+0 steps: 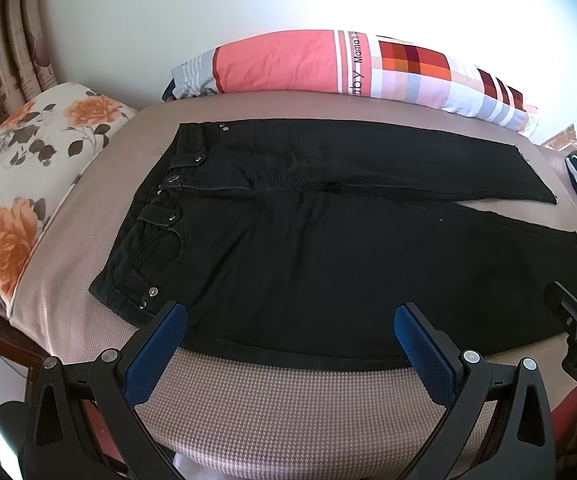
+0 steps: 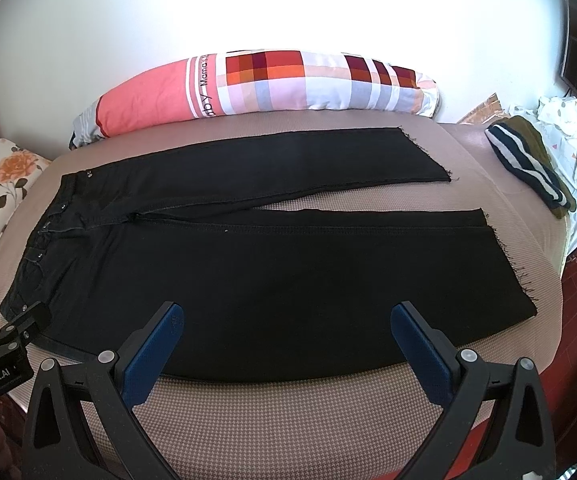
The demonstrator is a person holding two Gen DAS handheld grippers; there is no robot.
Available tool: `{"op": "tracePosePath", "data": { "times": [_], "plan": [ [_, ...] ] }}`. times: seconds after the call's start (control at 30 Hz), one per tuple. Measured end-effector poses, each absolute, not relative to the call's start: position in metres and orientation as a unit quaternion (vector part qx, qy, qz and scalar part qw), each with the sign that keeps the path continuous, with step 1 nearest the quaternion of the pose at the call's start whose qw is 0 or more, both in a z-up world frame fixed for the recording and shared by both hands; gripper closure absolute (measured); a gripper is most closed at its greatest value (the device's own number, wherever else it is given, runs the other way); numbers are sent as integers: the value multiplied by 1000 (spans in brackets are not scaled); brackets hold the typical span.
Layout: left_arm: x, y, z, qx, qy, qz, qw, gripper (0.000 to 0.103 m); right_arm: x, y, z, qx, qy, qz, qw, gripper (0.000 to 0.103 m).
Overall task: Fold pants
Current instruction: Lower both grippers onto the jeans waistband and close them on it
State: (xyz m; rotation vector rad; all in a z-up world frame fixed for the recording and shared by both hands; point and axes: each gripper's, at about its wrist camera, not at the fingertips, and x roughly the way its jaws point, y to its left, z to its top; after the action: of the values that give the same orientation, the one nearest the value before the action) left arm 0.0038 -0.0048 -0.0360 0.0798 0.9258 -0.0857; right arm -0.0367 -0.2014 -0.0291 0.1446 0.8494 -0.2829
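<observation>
Black pants (image 1: 328, 248) lie flat on the bed, waistband to the left, both legs stretched to the right and slightly apart; they also show in the right wrist view (image 2: 268, 272). My left gripper (image 1: 290, 316) is open and empty, hovering at the near edge of the pants by the hip. My right gripper (image 2: 288, 316) is open and empty, over the near leg's lower edge. The right gripper's fingers (image 1: 568, 312) show at the far right in the left wrist view, and the left gripper's fingers (image 2: 28, 316) show at the left in the right wrist view.
The bed has a beige textured cover (image 1: 288, 400). A pink and checked bolster (image 2: 268, 84) lies along the wall. A floral pillow (image 1: 28, 184) is at the left. Striped folded clothes (image 2: 528, 168) and a white cloth (image 2: 576, 140) lie at the right.
</observation>
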Motion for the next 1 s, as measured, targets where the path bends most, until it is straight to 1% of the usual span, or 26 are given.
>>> {"op": "tracePosePath", "data": {
  "times": [0.3,0.4,0.6,0.73,0.8,0.87,0.93,1.0],
  "plan": [
    [22,4,-31,34,442,-37,896,0,-28,-204,-31,65,416,-134,897,0],
    [31,10,-29,28,440,-39,897,0,-24,-207,-29,68,417,-123,898,2],
    [63,32,-20,8,433,-47,900,0,-8,-223,-21,89,414,-98,901,1],
    [96,58,-11,-4,430,-46,902,1,13,-239,-11,122,404,-62,904,1],
    [116,72,-7,-16,435,-51,899,4,24,-244,-9,138,403,-45,903,1],
    [141,93,-5,-38,444,-57,893,10,41,-248,-5,154,404,-22,901,1],
    [162,111,-4,-57,447,-59,890,15,54,-249,-2,163,395,-7,904,1],
    [183,130,-6,-75,447,-58,889,18,66,-248,0,168,382,6,909,1]
  ]
}}
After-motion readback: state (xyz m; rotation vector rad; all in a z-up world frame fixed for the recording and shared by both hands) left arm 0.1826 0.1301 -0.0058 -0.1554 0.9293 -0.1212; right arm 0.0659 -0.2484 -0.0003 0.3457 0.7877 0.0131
